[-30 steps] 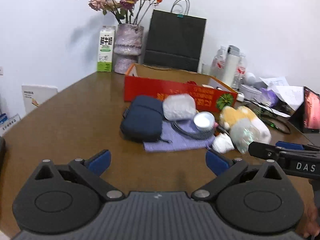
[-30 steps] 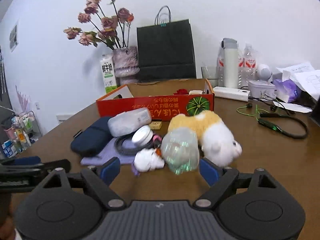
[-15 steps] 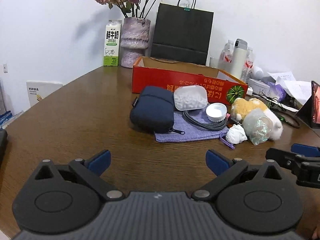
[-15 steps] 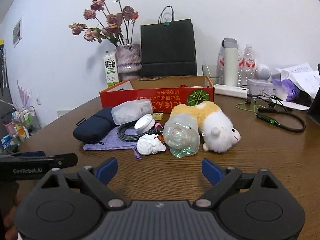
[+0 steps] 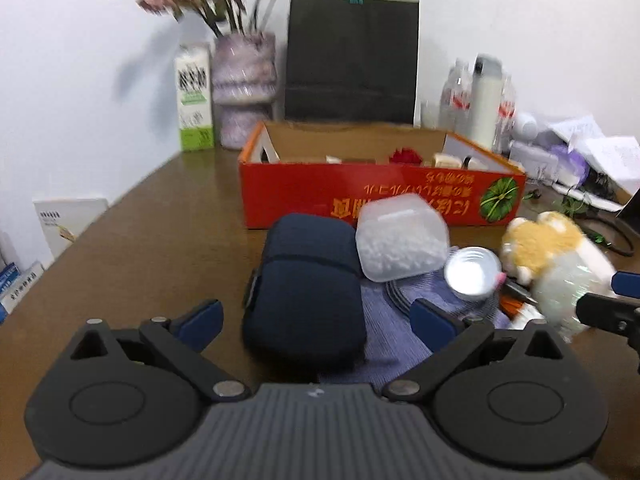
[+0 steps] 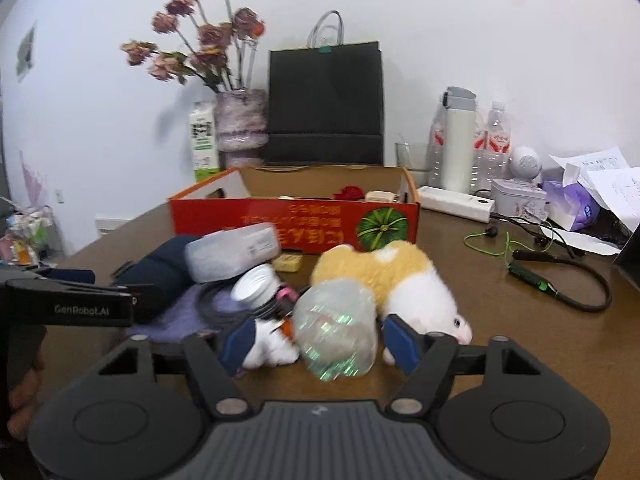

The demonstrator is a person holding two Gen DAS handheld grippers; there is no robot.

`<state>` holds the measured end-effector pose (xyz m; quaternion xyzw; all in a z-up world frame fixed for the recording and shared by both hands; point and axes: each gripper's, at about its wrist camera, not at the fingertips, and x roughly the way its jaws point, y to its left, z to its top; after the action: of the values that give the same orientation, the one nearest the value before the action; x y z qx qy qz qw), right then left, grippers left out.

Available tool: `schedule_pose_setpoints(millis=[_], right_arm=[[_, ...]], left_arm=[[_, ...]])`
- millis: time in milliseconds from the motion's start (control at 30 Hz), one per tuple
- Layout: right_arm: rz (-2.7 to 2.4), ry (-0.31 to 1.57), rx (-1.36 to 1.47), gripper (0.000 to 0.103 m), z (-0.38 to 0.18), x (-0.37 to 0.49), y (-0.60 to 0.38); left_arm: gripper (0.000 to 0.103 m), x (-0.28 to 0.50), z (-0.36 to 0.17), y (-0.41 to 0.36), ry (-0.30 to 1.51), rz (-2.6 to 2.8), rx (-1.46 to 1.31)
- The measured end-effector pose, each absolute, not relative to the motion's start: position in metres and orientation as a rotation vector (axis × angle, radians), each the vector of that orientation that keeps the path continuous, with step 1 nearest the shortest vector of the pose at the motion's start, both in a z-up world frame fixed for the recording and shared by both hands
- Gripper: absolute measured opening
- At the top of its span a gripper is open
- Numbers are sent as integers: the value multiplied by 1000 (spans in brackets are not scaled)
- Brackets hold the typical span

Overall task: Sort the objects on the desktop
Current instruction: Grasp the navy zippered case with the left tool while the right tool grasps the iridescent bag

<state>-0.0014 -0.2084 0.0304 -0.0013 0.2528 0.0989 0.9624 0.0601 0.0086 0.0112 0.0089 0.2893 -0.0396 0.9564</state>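
A pile lies on the brown table in front of a red cardboard box (image 5: pixel 380 196). In it are a navy pouch (image 5: pixel 304 288), a clear tub of white beads (image 5: pixel 400 240), a white-capped jar (image 5: pixel 472 272), a purple cloth (image 5: pixel 400 332) and a yellow-white plush toy (image 6: pixel 400 280). My left gripper (image 5: pixel 316 316) is open, its blue fingers on either side of the pouch's near end with gaps on both sides. My right gripper (image 6: pixel 320 338) has its jaws closing around a crumpled clear plastic bottle (image 6: pixel 336 332). The pads stand close beside the bottle, and a small white toy (image 6: pixel 272 344) lies by the left pad.
Behind the box stand a black paper bag (image 6: pixel 324 104), a vase of dried flowers (image 6: pixel 240 124) and a milk carton (image 6: pixel 204 140). Water bottles, a white flask (image 6: pixel 456 140), a power strip, tissues and papers crowd the back right. A neckband headset (image 6: pixel 560 284) lies on the table at right.
Both grippers have moved forward into the pile. The pouch now lies between the left fingers, and the right jaws have narrowed around the crumpled bottle.
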Motion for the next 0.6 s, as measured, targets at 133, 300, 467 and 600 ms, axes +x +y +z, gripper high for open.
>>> schedule_pose_setpoints(millis=[133, 300, 467, 600], right_arm=[[190, 580, -3, 48, 22, 21, -206], [197, 580, -1, 36, 17, 23, -206], [199, 532, 12, 34, 30, 4, -213], [247, 518, 27, 35, 41, -26, -219]], left_arm=[[76, 94, 1, 13, 692, -92, -11], [65, 91, 4, 26, 689, -92, -49], [63, 55, 18, 40, 656, -39, -71], [63, 12, 33, 50, 655, -29, -152]])
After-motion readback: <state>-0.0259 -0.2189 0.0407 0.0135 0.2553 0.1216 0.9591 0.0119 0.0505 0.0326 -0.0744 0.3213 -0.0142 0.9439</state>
